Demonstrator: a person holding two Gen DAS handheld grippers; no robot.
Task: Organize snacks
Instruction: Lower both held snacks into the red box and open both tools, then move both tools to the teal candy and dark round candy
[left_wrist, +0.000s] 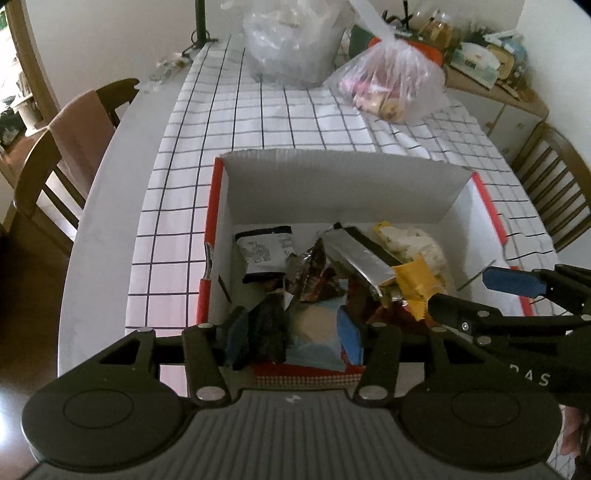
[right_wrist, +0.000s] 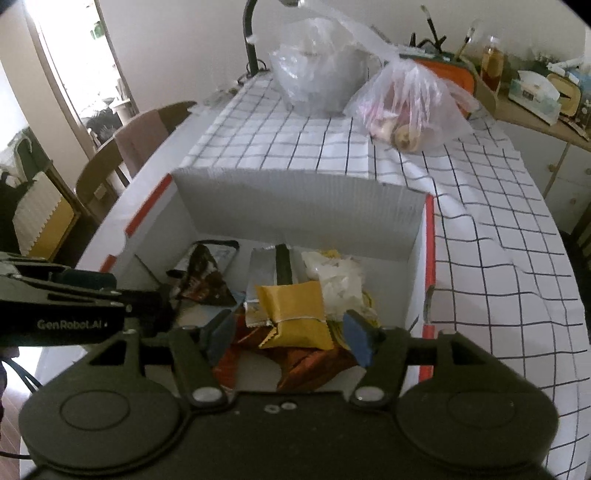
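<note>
Sorting status: several snacks already lie in the white box (left_wrist: 332, 177), so the job looks well underway but, I judge, unfinished
Left tool (left_wrist: 293, 332): jaws spread over the near end of the box at 6 o'clock, a dark packet (left_wrist: 271, 328) and a pale blue packet (left_wrist: 317, 332) between the pads; whether it grips either I cannot tell
Right tool (right_wrist: 290, 334): jaws apart, hovering just over the yellow packet (right_wrist: 295, 314), not closed on it
Box contents: silver wrapper (left_wrist: 358, 258) at centre; black-and-white pouch (left_wrist: 264, 254) at 10 o'clock; crinkly white bag (right_wrist: 340, 277) at 2 o'clock
Left to do: a clear bag of snacks (left_wrist: 388, 81) waits on the checked surface (left_wrist: 295, 118) at 1 o'clock, outside the box; a second clear bag (left_wrist: 291, 40) at 12 o'clock
</note>
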